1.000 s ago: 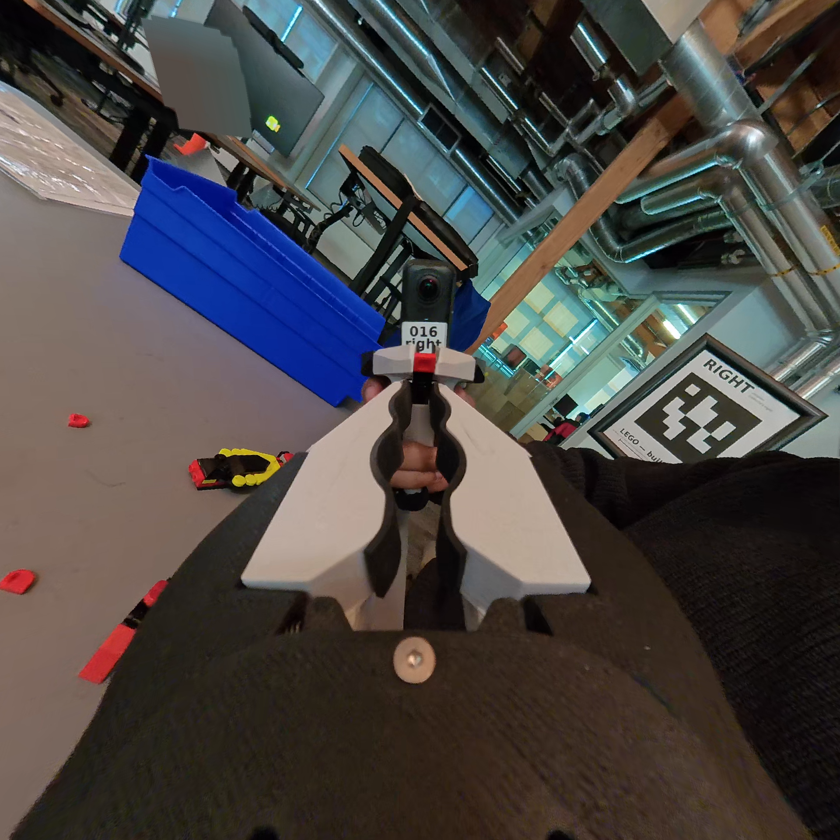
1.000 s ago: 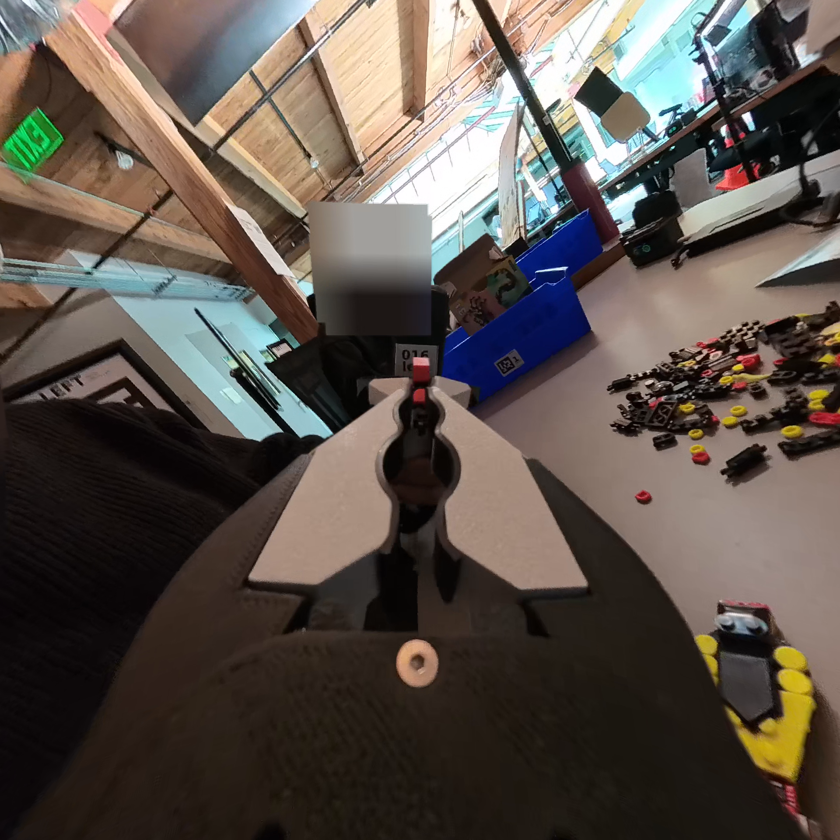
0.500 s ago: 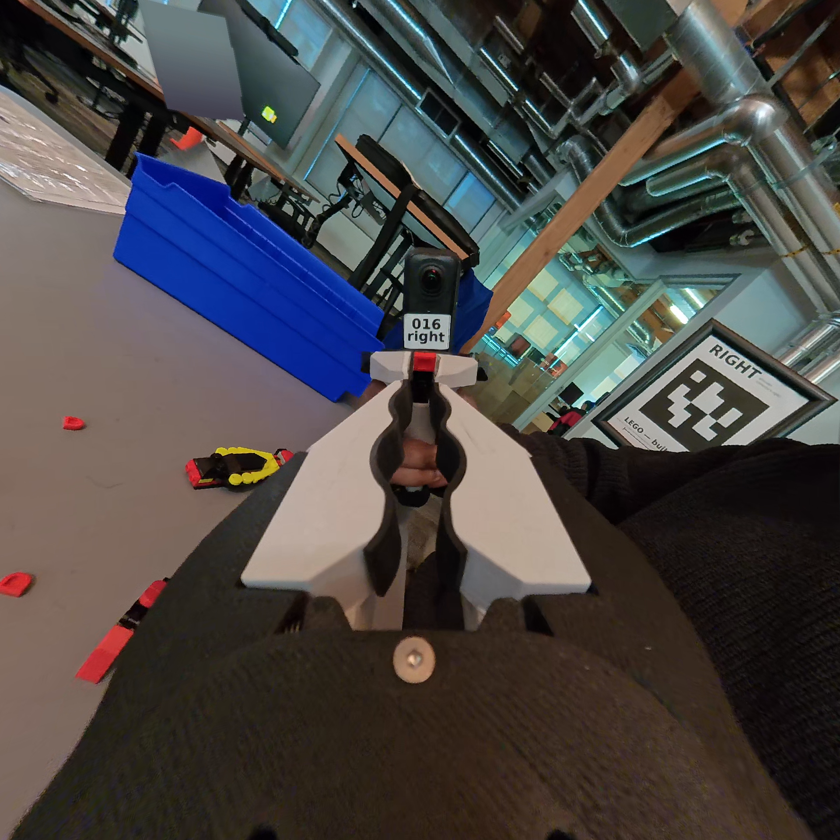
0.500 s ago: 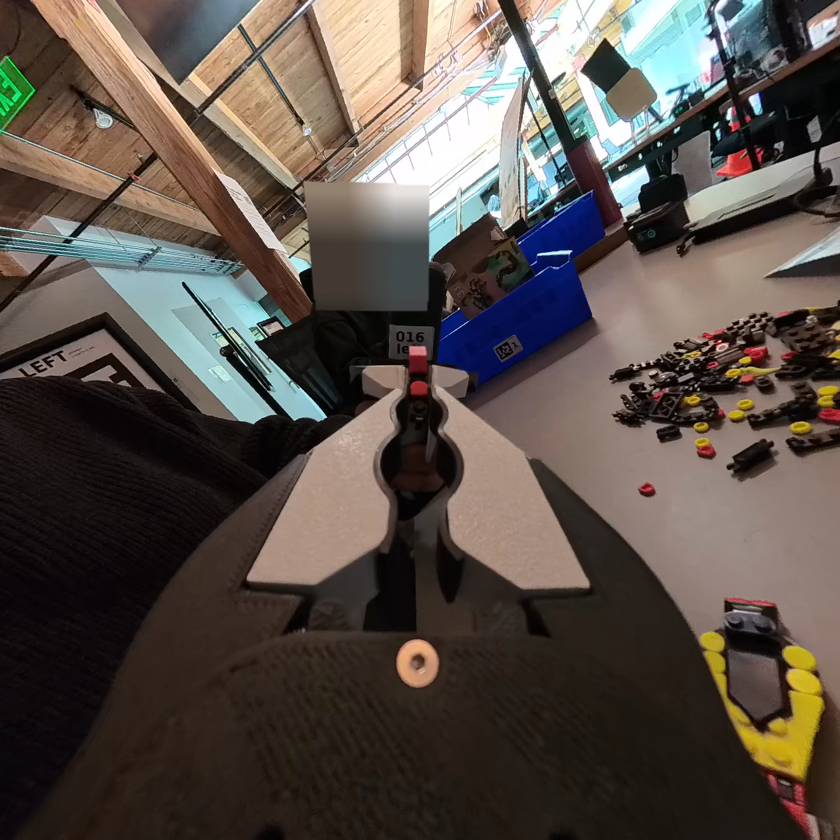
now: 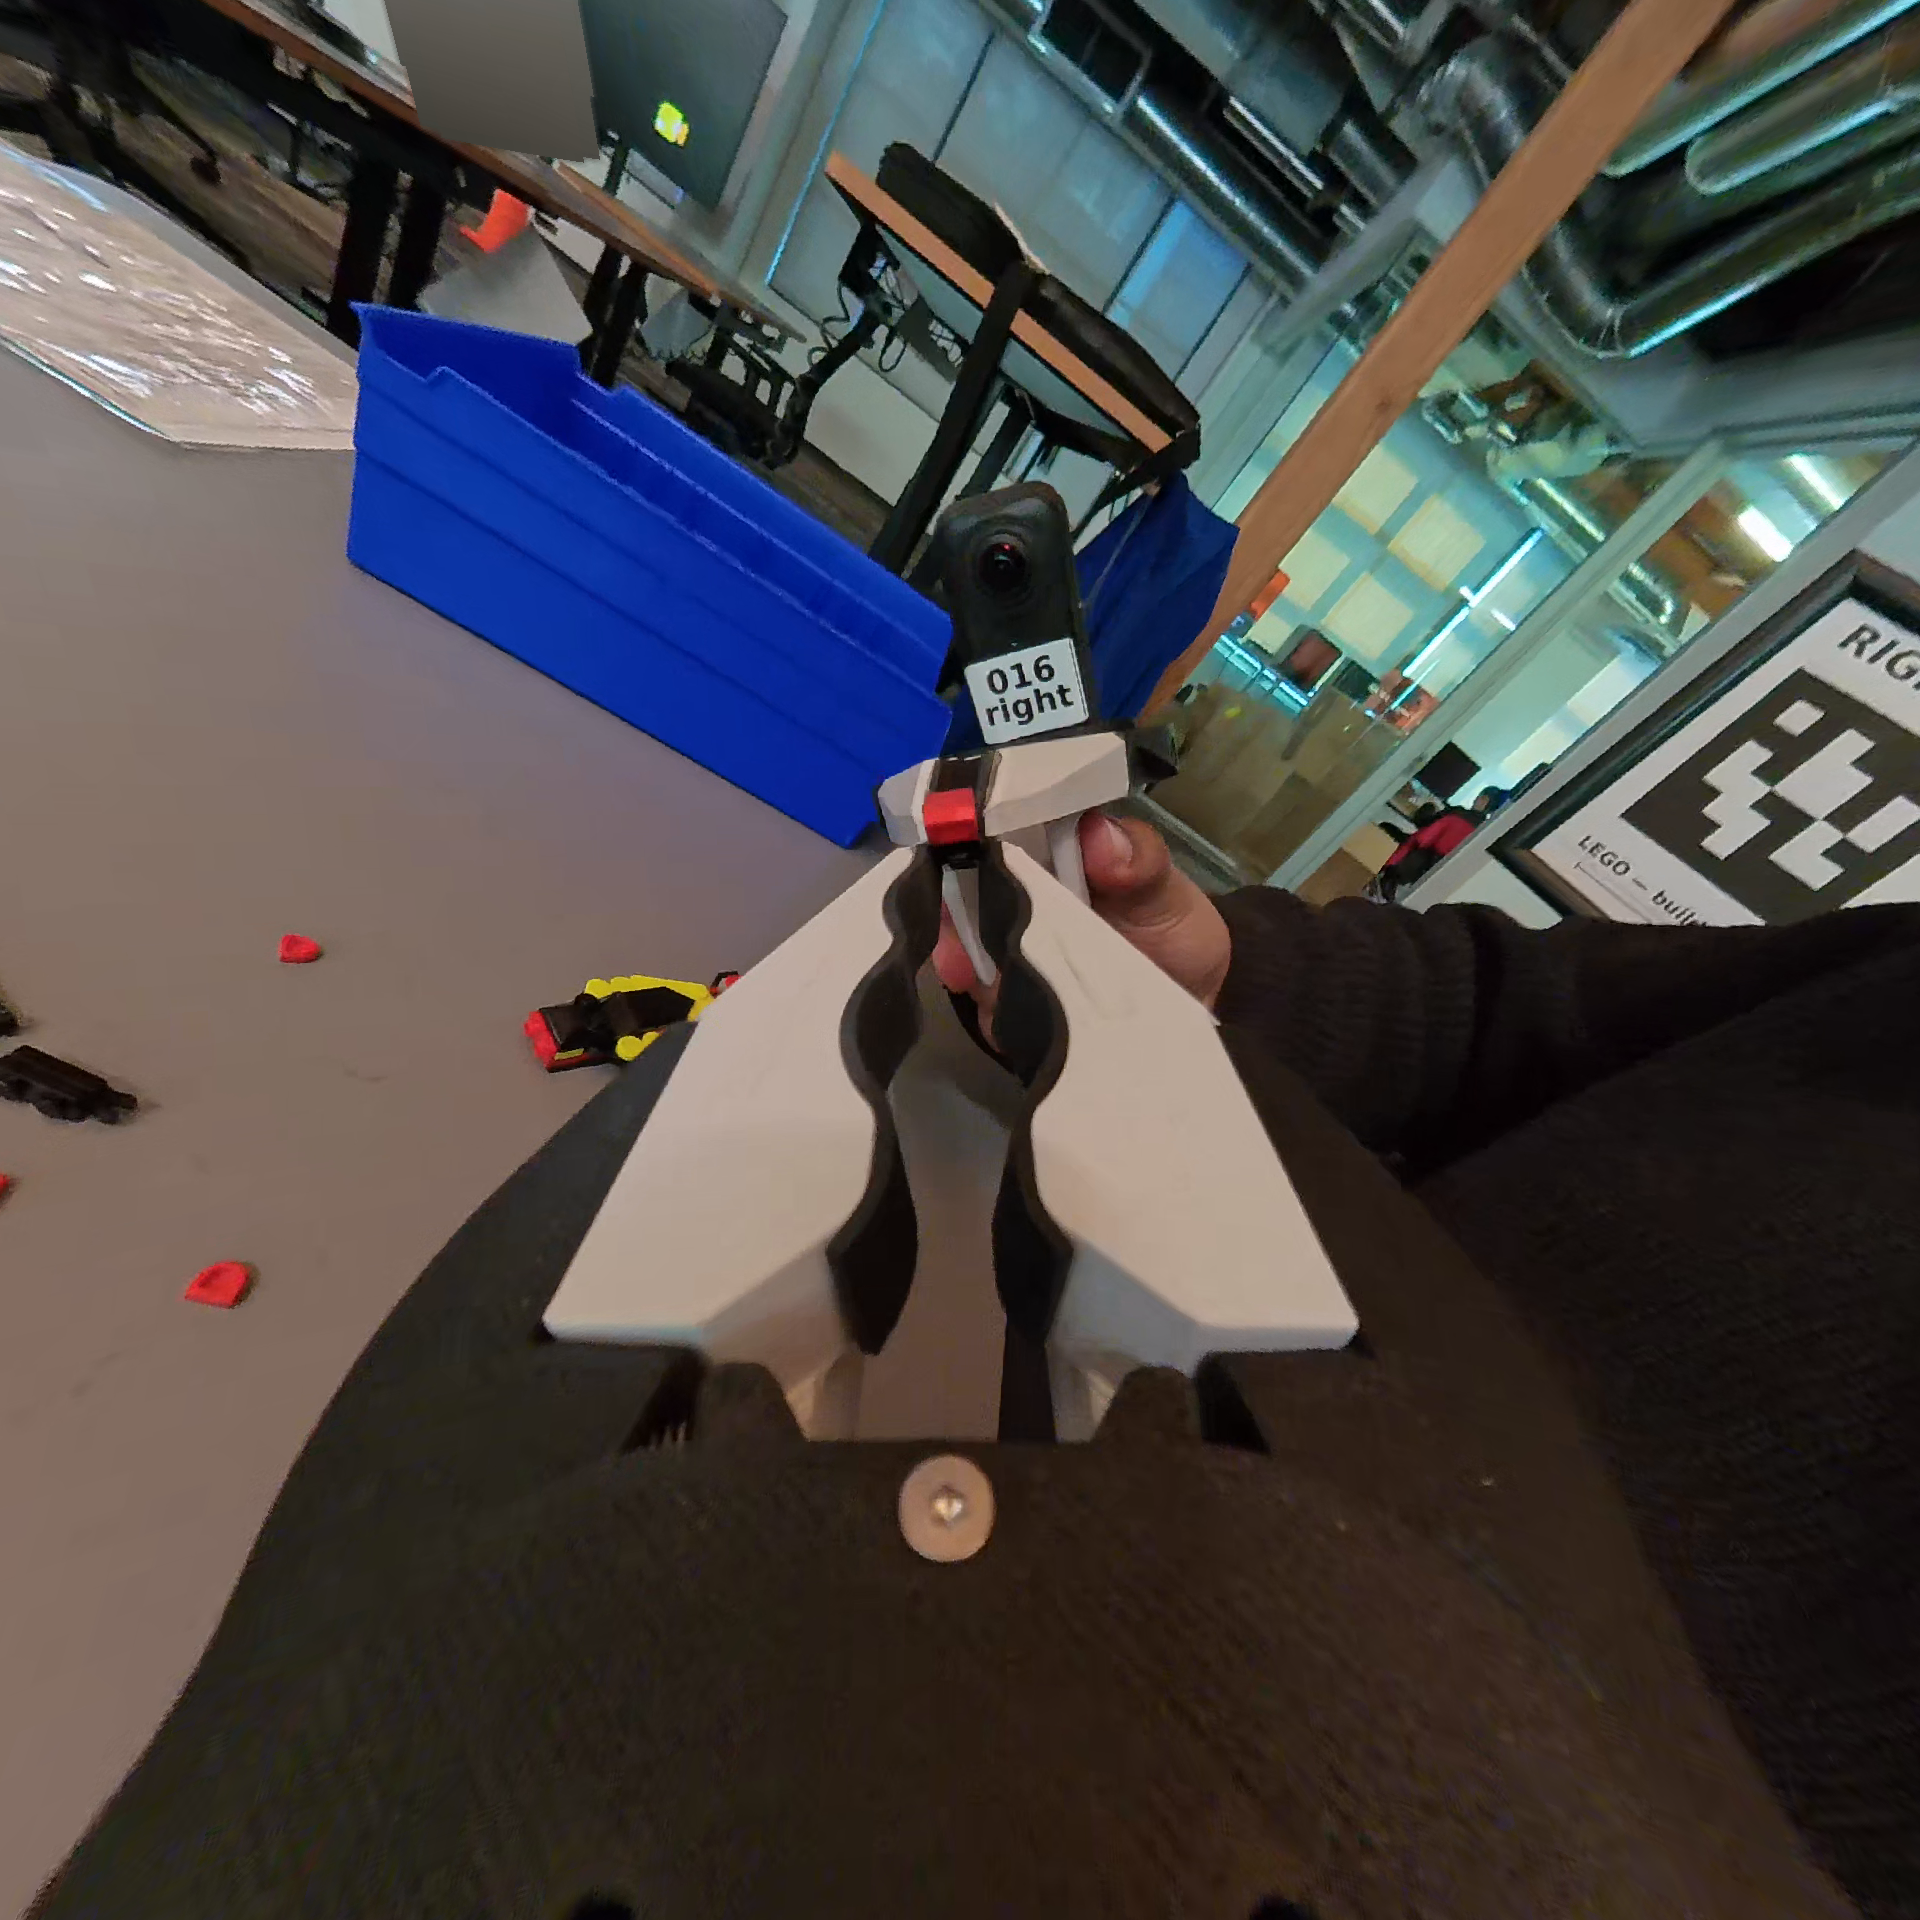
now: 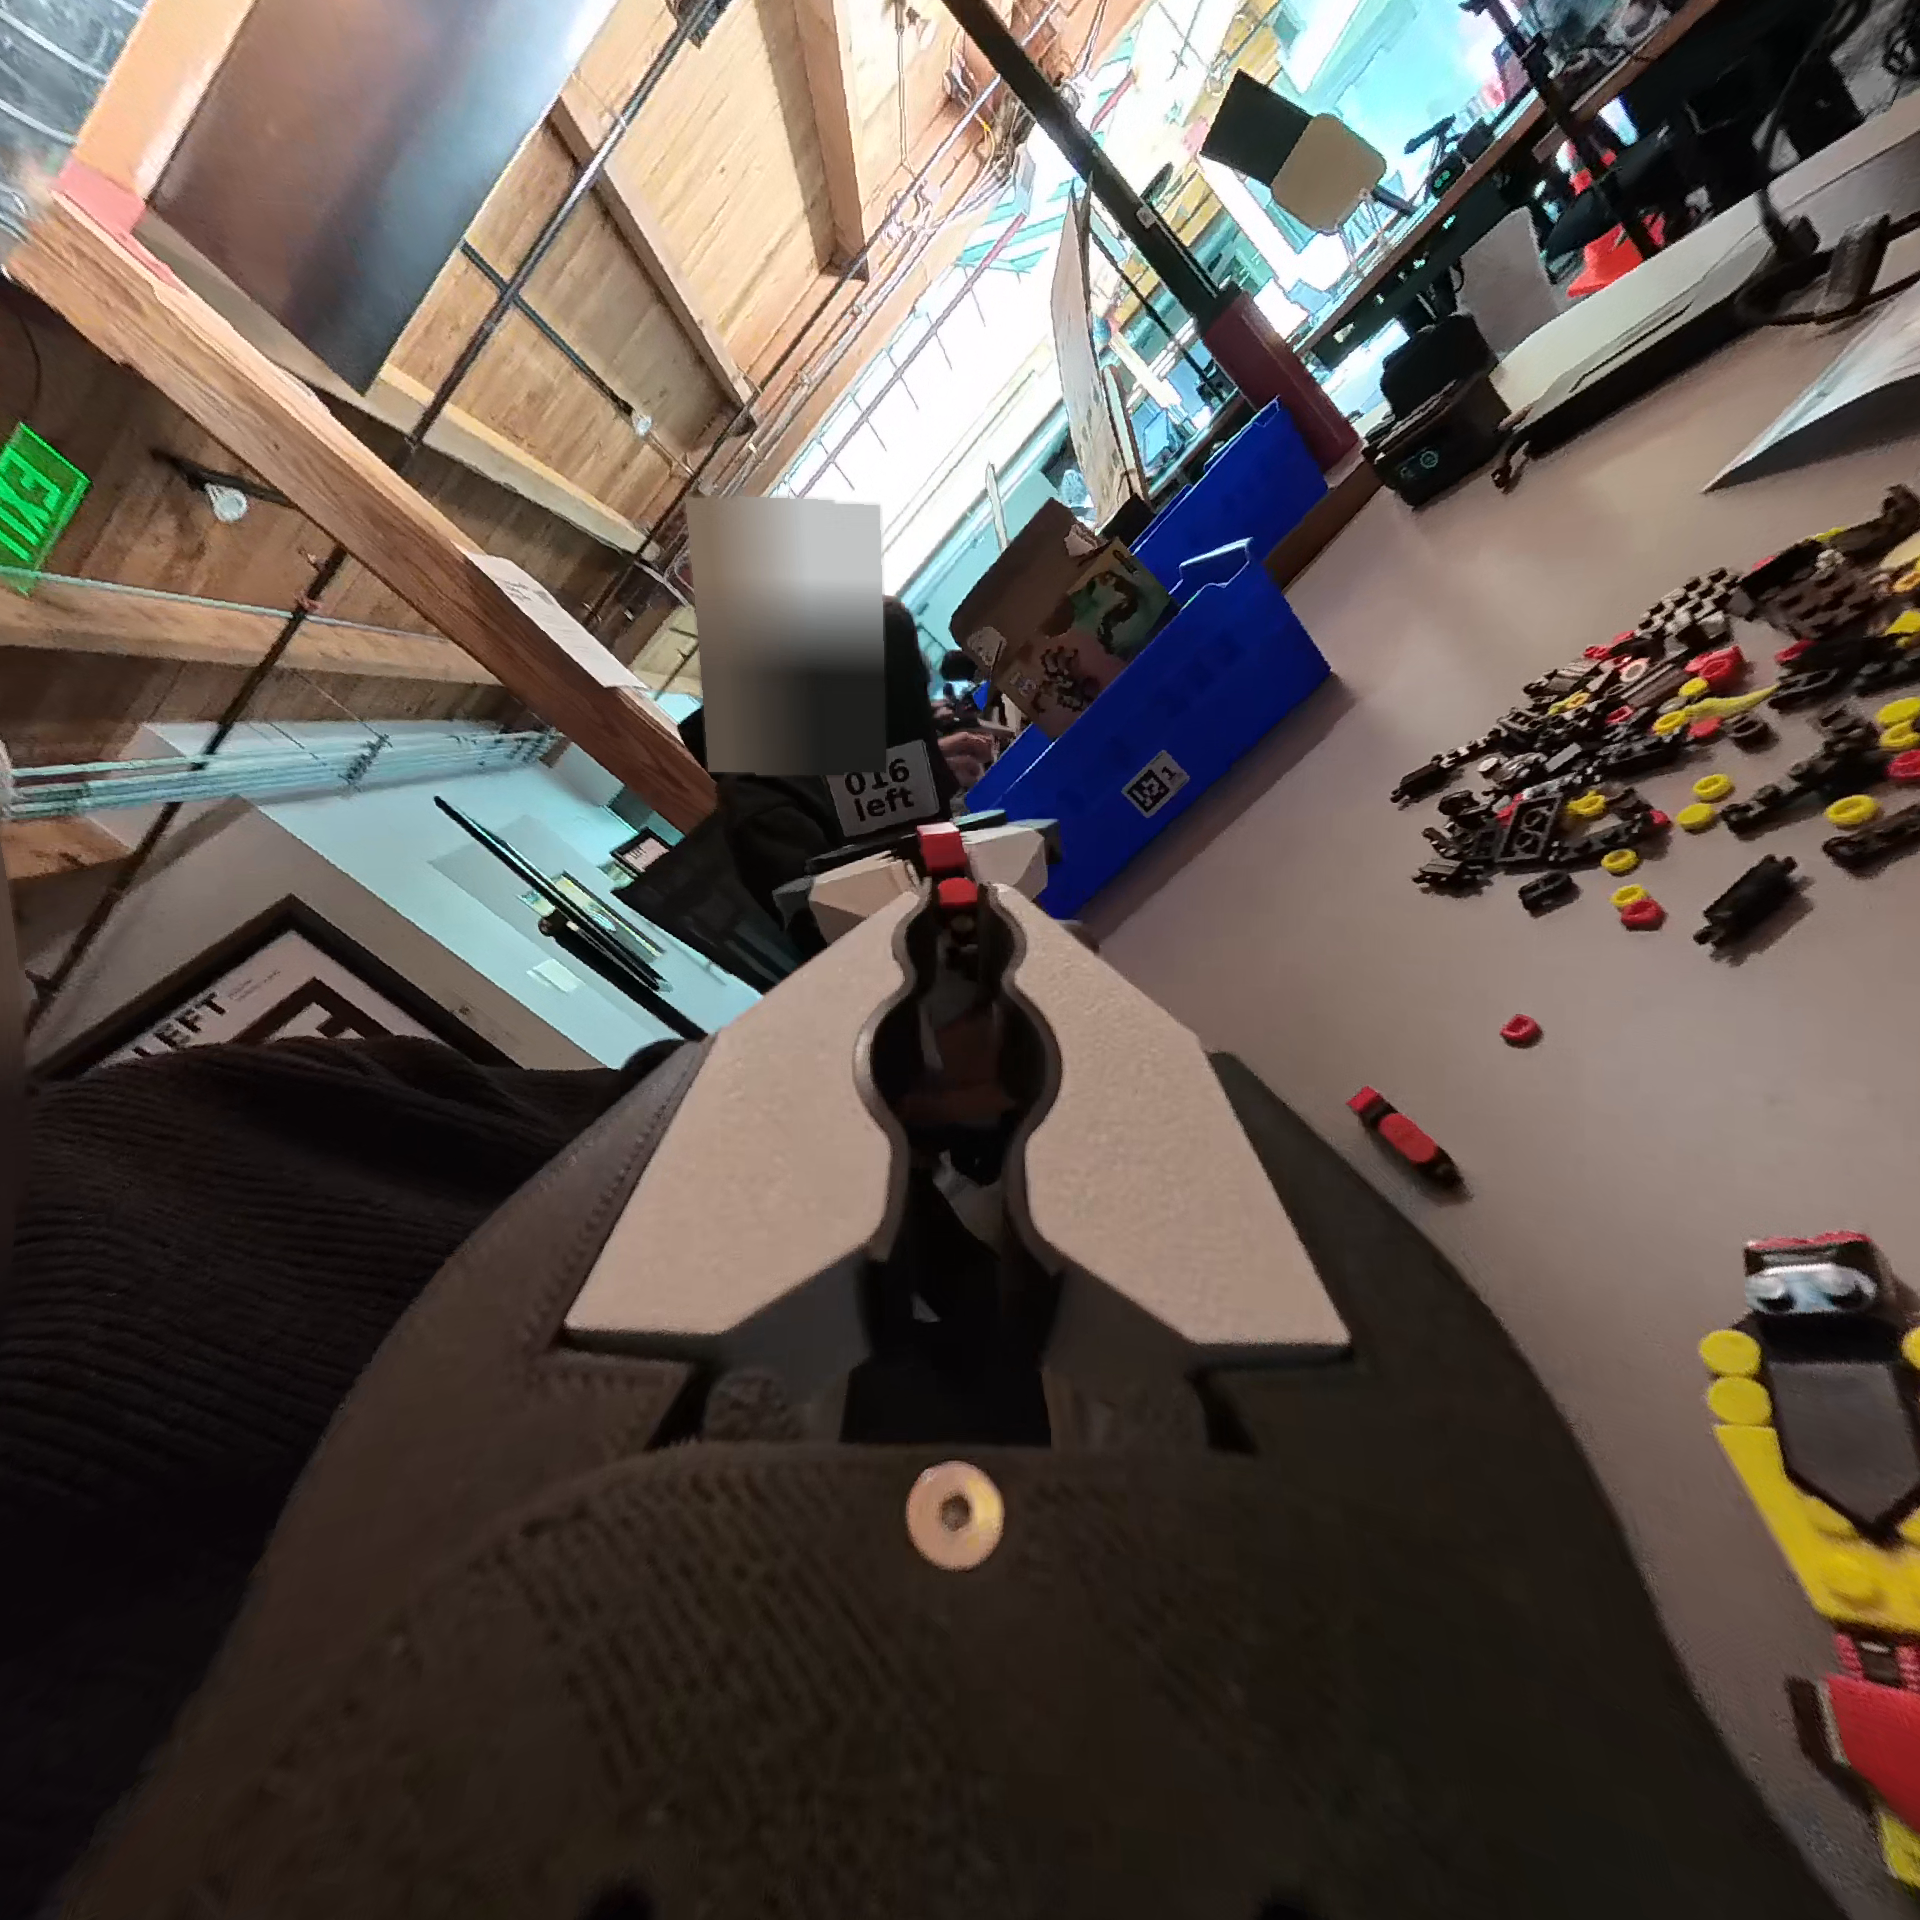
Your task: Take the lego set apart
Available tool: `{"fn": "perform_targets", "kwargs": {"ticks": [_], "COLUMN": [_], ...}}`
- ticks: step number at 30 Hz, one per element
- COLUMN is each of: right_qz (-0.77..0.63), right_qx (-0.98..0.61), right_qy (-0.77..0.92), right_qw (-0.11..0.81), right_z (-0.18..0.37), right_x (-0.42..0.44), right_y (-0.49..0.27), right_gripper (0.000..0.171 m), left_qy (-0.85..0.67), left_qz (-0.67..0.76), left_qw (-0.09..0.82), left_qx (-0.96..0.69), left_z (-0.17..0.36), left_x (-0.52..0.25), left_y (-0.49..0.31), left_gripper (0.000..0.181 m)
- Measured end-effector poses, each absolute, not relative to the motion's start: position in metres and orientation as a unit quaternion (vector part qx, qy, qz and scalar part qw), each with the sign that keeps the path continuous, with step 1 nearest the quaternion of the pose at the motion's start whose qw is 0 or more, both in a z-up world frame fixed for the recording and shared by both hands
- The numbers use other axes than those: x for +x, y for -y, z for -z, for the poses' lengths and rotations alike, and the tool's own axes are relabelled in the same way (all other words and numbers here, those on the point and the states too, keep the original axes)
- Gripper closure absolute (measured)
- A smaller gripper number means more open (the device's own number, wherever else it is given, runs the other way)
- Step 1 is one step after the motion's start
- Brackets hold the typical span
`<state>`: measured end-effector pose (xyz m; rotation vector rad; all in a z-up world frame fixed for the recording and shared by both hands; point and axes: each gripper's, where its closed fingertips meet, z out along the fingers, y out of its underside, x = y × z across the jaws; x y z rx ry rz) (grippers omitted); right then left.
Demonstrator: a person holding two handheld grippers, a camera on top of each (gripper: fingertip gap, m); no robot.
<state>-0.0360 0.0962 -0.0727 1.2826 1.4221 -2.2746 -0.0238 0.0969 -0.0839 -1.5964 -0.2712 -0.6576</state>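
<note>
Grey table [image 5: 312,727] carries everything. A blue bin [image 5: 623,582] stands well back from both tools and its inside is hidden in the left wrist view. In the right wrist view another blue bin [image 6: 1174,727] seems to hold a printed cardboard box [image 6: 1060,613]; I can't tell whether the box is in it or behind it. A loose pile of black, red and yellow parts [image 6: 1662,748] is spread on the table, not in either bin. The remaining lego chunk [image 6: 1829,1455], yellow, black and red, lies flat on the table. It is off to the right of the right gripper [image 6: 956,904], with its long axis roughly along that gripper's pointing line. It looks nearer the right gripper than the left gripper [image 5: 956,878], so the right is probably the one to fetch it. Both grippers are raised off the table, tip to tip, each pinched narrow on the small red lego bit [image 6: 956,891]. Can't tell if it's one piece or already two.
</note>
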Motion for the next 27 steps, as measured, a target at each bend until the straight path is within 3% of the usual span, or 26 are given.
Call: {"fn": "perform_targets", "kwargs": {"ticks": [12,13,16,18,21,27], "right_qz": [0.788,0.798,0.813,0.803,0.791,0.789], "right_qx": [0.454,0.455,0.465,0.447,0.429,0.411], "right_qy": [-0.399,-0.381,-0.35,-0.394,-0.437,-0.456], "right_qw": [0.114,0.108,0.02,0.006,-0.002,0.006], "right_z": [0.07,0.066,0.053,0.05,0.051,0.051], "right_x": [-0.038,-0.039,-0.052,-0.041,-0.04,-0.032], "right_y": [-0.099,-0.104,-0.157,-0.15,-0.129,-0.107], "right_gripper": [0.167,0.164,0.167,0.165,0.165,0.165], "left_qy": [0.104,0.091,0.047,0.045,0.069,0.172], "left_qz": [0.323,0.331,0.343,0.346,0.277,0.372], "left_qw": [0.636,0.636,0.614,0.627,0.622,0.694], "left_qx": [-0.693,-0.692,-0.709,-0.696,-0.729,-0.592], "left_z": [0.083,0.082,0.089,0.077,0.098,0.062], "left_x": [-0.021,-0.016,0.024,0.024,0.002,-0.034], "left_y": [-0.096,-0.095,-0.1,-0.101,-0.103,-0.089], "left_gripper": [0.17,0.179,0.177,0.178,0.179,0.146]}}
